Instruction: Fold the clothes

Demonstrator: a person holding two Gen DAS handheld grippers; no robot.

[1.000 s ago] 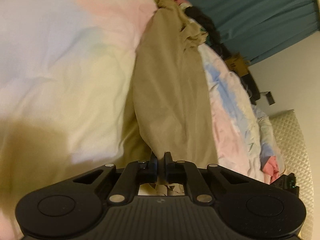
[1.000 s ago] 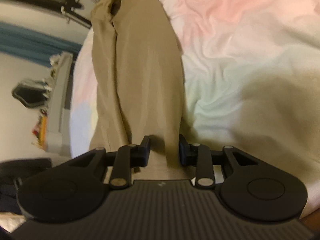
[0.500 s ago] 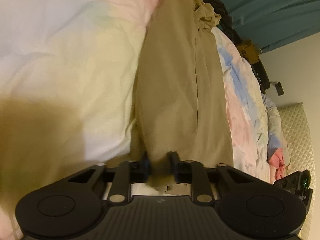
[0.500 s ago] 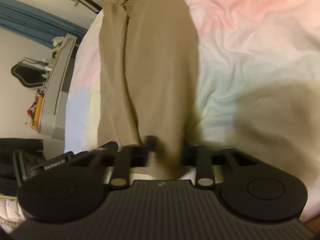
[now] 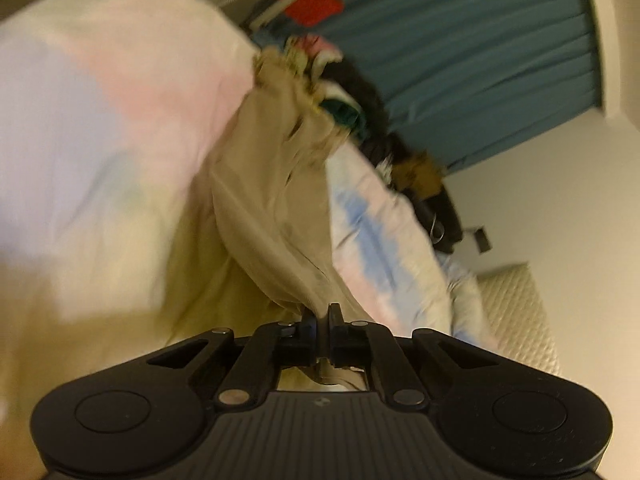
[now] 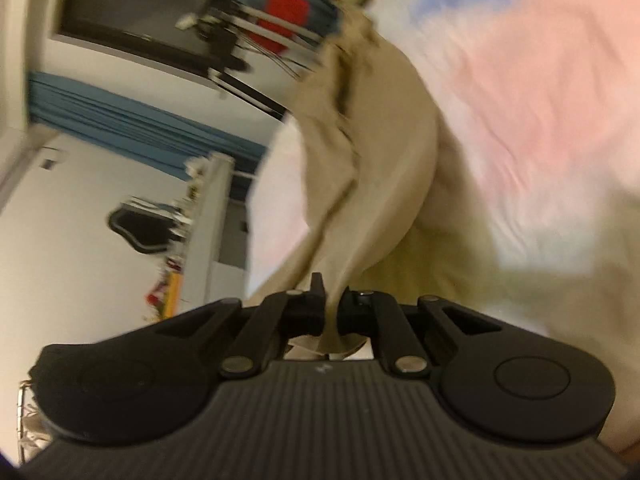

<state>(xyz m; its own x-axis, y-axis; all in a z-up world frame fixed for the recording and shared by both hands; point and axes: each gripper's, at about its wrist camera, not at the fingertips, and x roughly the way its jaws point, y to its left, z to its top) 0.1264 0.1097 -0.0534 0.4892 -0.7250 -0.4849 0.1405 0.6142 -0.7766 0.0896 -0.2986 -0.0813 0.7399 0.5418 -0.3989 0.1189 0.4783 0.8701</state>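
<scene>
1. The tan trousers (image 5: 276, 208) lie lengthwise on the bed, on a pastel duvet (image 5: 100, 128). Their near end is pulled up off the cover into a taut peak, while the far, bunched end rests beside a heap of other clothes (image 5: 352, 96).
2. The left gripper (image 5: 322, 312) has its jaws pressed nearly together on a pinch of the near hem. Its jaws have just been closing, with cloth between them.
3. The right gripper (image 6: 330, 294) likewise clamps a fold of the same end (image 6: 368, 184), its jaws having just closed on the fabric.
4. Risk: each grip looks thin, so a layer could slip out as the end is carried over, probably leaving one leg behind.
5. Risk: uneven lift between the hands would skew the fold; dragging the far end could snag the heap.
</scene>
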